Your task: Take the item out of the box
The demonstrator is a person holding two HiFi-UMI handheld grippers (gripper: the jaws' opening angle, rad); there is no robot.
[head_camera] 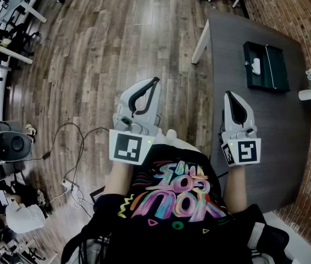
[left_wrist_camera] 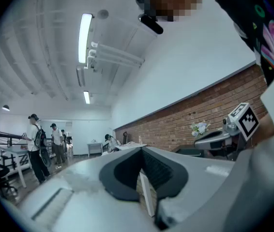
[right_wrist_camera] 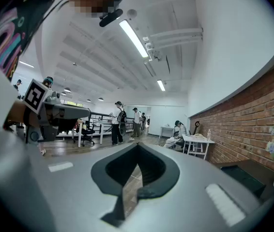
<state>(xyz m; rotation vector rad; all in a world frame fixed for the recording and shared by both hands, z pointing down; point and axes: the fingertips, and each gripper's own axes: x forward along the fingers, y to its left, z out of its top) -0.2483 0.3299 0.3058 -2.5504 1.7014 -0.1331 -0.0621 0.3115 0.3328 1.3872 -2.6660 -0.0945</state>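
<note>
The step in hand looks like the reach. The right tool (head_camera: 228,94) should travel toward 1 o'clock, spread its jaws above the item (head_camera: 256,66) and come down squarely inside the open box (head_camera: 279,70).

The left tool (head_camera: 154,81) is clenched on nothing, drawn in close and aimed at 12 o'clock over the floor (head_camera: 117,43). The right tool is also clenched and empty, over the near edge of the surface (head_camera: 238,43) and well apart from the box.

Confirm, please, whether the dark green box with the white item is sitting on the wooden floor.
No: the dark green box with the white item sits on the grey table instead; the head view shows it.
</note>
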